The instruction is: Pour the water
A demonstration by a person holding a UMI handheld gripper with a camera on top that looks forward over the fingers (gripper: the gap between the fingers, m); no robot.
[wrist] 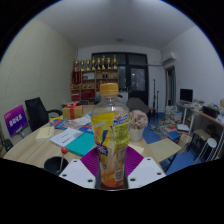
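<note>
Bottle (111, 140), label unreadable, gripped upright in claw (112, 172).

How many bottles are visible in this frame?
1: a clear bottle with a yellow label and orange cap, standing between the gripper fingers, which sit against its sides. The cluttered table behind could hide others.

The tongs (111, 172) showed two pale grey-white fingers (78, 173), blocky and angular, at five and seven o'clock, each carrying a magenta pad (93, 160) on its inner face. No hand or sleeve showed.
</note>
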